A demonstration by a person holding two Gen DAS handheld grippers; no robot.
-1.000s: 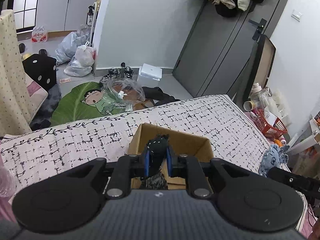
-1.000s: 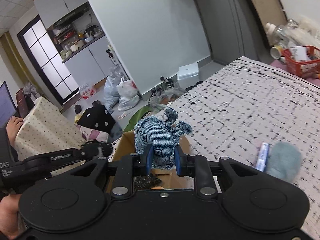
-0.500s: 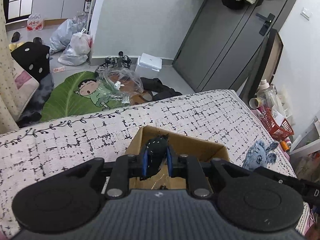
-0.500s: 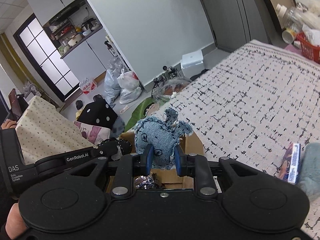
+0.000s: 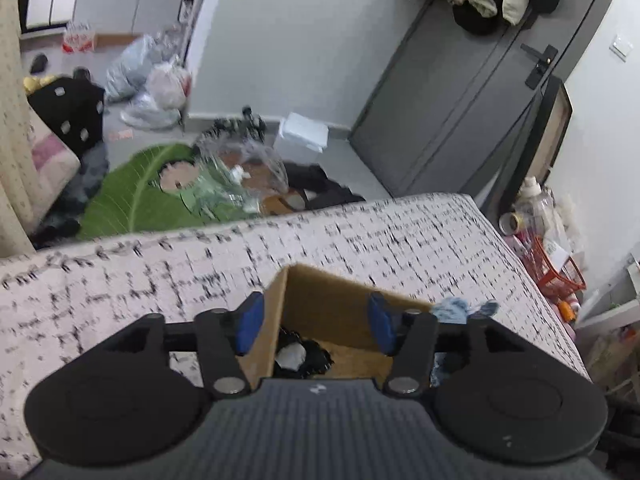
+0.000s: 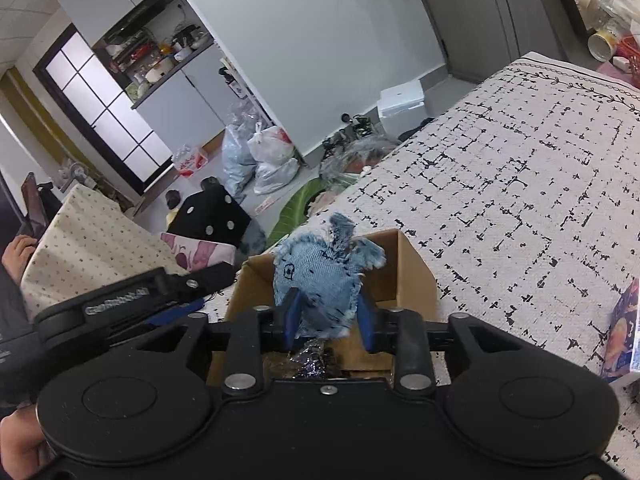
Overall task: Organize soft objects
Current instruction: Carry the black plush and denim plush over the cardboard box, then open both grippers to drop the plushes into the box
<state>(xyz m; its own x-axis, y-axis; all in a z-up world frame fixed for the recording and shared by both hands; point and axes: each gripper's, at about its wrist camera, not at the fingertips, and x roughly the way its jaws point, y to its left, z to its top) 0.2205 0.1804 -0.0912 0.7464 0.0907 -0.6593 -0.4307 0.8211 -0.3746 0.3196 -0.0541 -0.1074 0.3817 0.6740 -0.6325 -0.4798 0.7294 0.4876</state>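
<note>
I am holding the left gripper (image 5: 314, 322) with jaws spread wide over the cardboard box (image 5: 340, 308) on the bed (image 5: 120, 280), black soft toy (image 5: 304, 354) lying inside, right gripper (image 6: 326, 314) jaws gripping the denim plush (image 6: 320, 276) above the box

A grey door (image 5: 452, 92) and pale wall (image 5: 288, 32) stand behind the patterned bed (image 5: 360, 236)

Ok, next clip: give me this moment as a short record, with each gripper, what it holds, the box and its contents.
left gripper: jaws open, empty, above the box
right gripper: jaws shut on denim toy, held over the box
cardboard box: open, on the patterned bed cover
box contents: black soft item at the bottom
</note>
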